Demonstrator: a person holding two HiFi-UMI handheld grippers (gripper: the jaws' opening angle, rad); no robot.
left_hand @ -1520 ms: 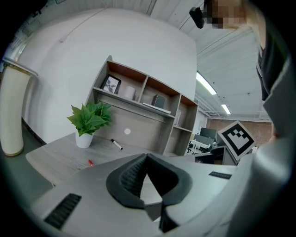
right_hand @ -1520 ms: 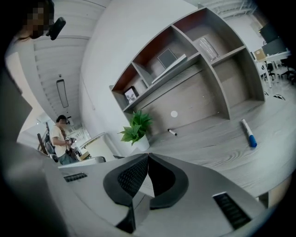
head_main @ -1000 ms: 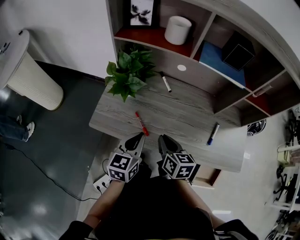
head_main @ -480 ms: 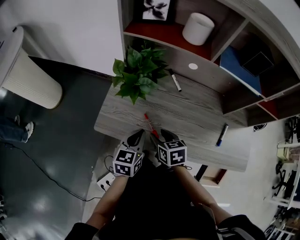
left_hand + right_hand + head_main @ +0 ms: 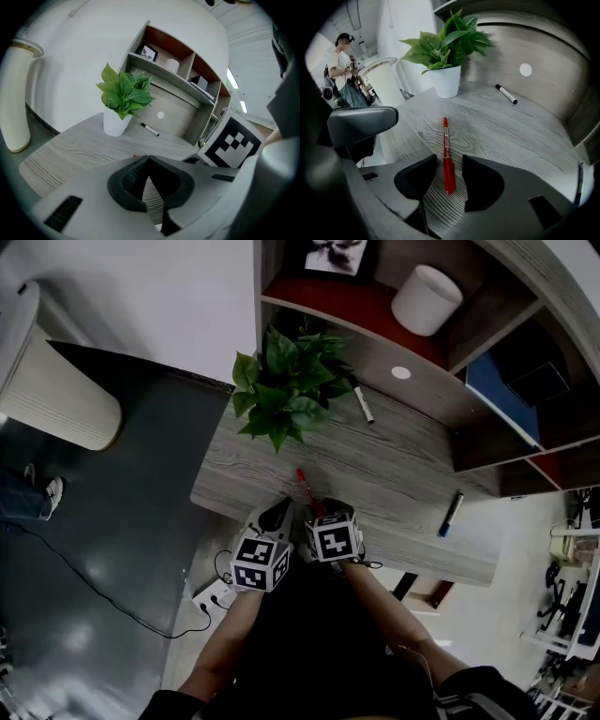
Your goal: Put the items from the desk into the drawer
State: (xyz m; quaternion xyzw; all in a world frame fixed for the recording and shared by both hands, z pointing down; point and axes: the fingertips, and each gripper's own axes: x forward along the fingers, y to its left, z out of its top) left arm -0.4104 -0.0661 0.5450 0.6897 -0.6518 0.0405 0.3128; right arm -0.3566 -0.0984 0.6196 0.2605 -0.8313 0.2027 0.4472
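Straddling the red pen at lower centre on the surface, the right tongs gape wide, pads clear of it, having just narrowed slightly; the left tongs are closed and empty.

Green potted plant in a white pot, just in front of grey shelf unit. Red upper shelf: white cylinder, framed picture left of it. Next compartment: black box and blue item. Floor: tall white rounded bin at left, power strip with black cable, someone's shoe. Person stands far back in the right gripper view.
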